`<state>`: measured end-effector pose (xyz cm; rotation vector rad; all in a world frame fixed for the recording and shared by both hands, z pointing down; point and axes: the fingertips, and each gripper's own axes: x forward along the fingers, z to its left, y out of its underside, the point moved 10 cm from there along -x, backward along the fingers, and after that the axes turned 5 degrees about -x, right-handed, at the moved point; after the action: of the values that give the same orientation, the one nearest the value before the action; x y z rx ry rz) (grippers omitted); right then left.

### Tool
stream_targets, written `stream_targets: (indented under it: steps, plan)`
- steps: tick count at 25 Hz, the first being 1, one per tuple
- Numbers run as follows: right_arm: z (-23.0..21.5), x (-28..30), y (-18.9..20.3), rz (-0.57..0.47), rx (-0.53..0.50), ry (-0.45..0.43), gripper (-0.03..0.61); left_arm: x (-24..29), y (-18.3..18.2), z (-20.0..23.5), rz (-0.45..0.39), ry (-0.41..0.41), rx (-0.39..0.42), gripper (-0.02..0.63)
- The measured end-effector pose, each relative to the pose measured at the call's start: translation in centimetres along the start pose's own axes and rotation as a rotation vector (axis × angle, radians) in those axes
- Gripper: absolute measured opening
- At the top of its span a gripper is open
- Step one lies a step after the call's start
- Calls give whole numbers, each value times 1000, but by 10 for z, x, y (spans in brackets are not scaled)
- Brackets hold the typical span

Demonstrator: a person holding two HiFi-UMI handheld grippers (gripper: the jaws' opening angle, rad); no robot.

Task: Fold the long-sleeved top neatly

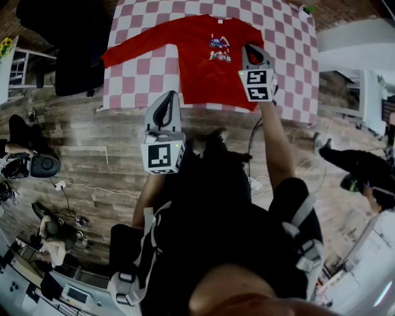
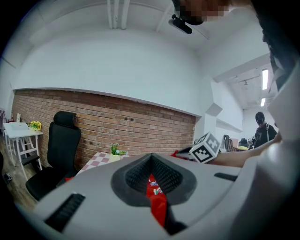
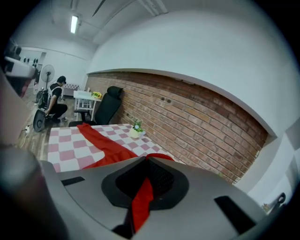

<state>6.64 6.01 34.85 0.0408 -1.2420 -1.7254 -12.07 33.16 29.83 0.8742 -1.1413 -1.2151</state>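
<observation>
The red long-sleeved top (image 1: 203, 58) lies flat on the checked table (image 1: 290, 55), print side up, its left sleeve (image 1: 139, 43) stretched out to the left. My right gripper (image 1: 252, 48) hovers over the top's right side, shut on a strip of red cloth (image 3: 140, 201) that looks like the right sleeve, which lies nowhere on the table. My left gripper (image 1: 165, 99) is shut and empty, just off the table's near edge and pointing at the top. In the left gripper view, only the printed top (image 2: 155, 192) shows through the slit of the left gripper (image 2: 151, 158).
A black office chair (image 1: 71, 55) stands left of the table, with a white side table (image 1: 12, 62) beyond it. A small potted plant (image 1: 307, 9) sits at the table's far right corner. A person (image 1: 361, 170) crouches on the wooden floor to the right, and cables lie to the left.
</observation>
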Motion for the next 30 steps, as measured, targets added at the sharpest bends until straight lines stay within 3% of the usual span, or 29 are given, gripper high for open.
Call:
stream_targets:
  steps: [11, 17, 25, 30]
  plan:
    - [151, 82, 48, 161, -164, -90, 14, -15, 13, 62, 10, -13, -14, 0]
    - [206, 117, 72, 231, -269, -127, 14, -21, 23, 83, 35, -23, -38, 0]
    - [246, 129, 73, 269, -212, -168, 15, -29, 33, 100, 46, -29, -62, 0]
    - [257, 111, 59, 227, -156, -217, 15, -32, 35, 104, 41, -13, -75, 0]
